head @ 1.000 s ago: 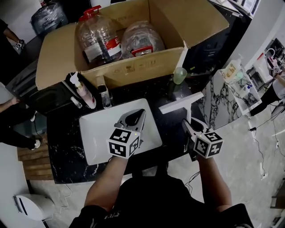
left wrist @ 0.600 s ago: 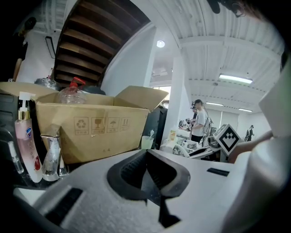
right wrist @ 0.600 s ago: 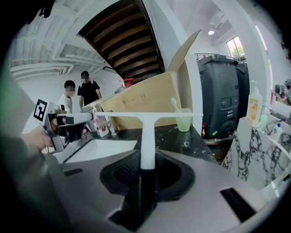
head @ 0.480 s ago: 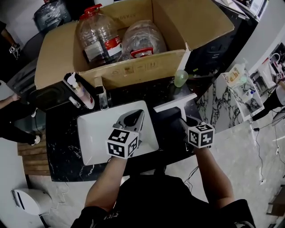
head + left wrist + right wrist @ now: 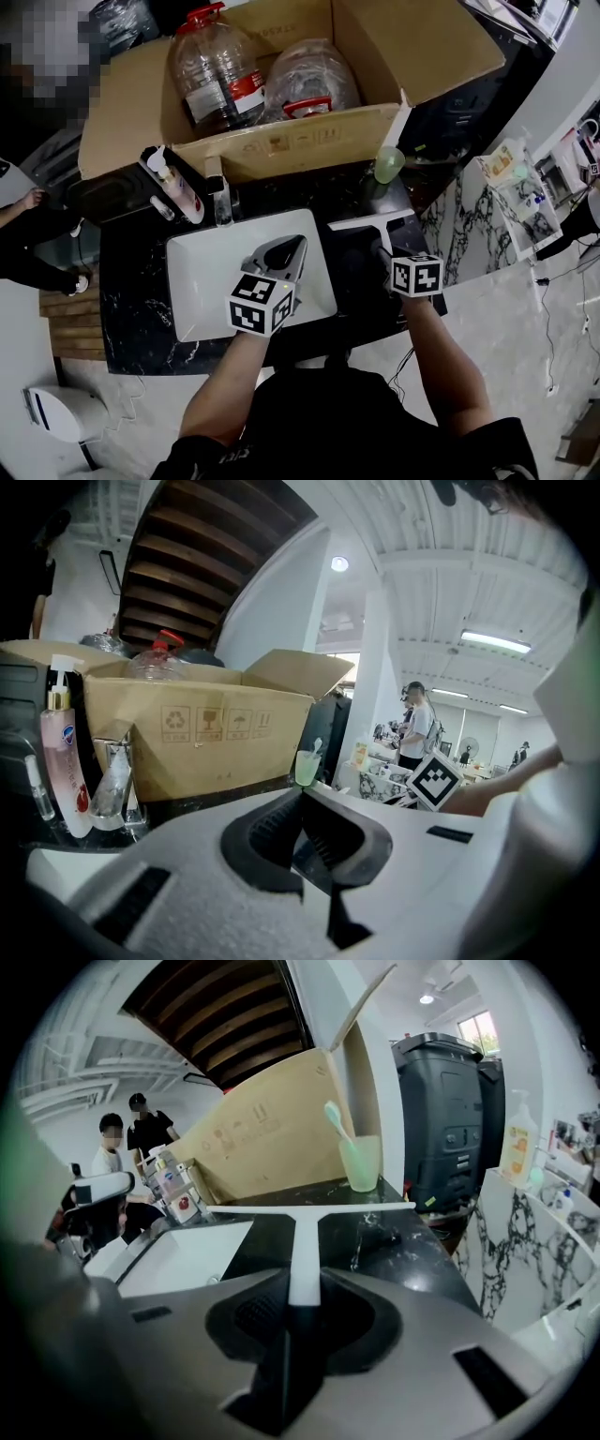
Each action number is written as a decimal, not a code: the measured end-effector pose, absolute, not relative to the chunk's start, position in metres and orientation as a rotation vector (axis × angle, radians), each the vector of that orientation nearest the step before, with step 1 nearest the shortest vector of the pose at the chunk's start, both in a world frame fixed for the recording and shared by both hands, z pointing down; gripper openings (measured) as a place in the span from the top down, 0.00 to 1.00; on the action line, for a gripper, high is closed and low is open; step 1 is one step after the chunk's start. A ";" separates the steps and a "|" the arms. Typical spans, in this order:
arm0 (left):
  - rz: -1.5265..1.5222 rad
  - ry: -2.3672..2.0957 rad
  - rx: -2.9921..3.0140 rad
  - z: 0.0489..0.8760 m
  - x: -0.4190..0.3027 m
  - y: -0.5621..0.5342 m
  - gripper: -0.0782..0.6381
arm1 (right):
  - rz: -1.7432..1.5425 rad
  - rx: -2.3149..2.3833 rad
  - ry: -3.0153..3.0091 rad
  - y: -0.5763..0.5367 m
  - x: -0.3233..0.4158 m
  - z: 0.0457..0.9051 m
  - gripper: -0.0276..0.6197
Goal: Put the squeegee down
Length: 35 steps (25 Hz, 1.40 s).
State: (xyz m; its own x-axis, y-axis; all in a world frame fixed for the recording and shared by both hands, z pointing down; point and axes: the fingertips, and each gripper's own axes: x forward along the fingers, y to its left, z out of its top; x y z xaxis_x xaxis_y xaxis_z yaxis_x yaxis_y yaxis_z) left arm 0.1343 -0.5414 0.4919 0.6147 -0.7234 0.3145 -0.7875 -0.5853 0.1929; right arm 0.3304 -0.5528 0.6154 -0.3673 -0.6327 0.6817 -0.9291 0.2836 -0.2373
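Note:
A white T-shaped squeegee (image 5: 370, 222) hangs low over the black counter (image 5: 352, 281), just right of the white sink (image 5: 192, 272). My right gripper (image 5: 387, 260) is shut on its handle, and the blade points away from me. In the right gripper view the squeegee (image 5: 305, 1232) runs straight out between the jaws of the right gripper (image 5: 302, 1286), its blade level and close to the counter; I cannot tell whether it touches. My left gripper (image 5: 281, 251) hovers over the sink basin, shut and holding nothing. The left gripper (image 5: 302, 794) shows its jaw tips meeting.
A big cardboard box (image 5: 281, 141) with large water bottles stands behind the sink. A green cup (image 5: 385, 164) with a toothbrush sits beyond the squeegee. A pump bottle (image 5: 178, 192) and a faucet (image 5: 220, 199) stand at the sink's back left. The counter's right edge drops off near my right hand.
My right gripper has come down and leftward with the squeegee, bringing the blade closer to the counter beside the sink. The left gripper has stayed put.

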 end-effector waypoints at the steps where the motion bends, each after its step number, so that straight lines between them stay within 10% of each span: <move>1: 0.291 -1.221 2.529 0.492 0.134 -0.540 0.88 | 0.853 1.395 -2.085 -0.553 0.330 0.618 0.81; 35: 0.238 -1.100 2.663 0.462 0.081 -0.491 0.88 | 0.642 1.558 -2.110 -0.484 0.277 0.544 0.85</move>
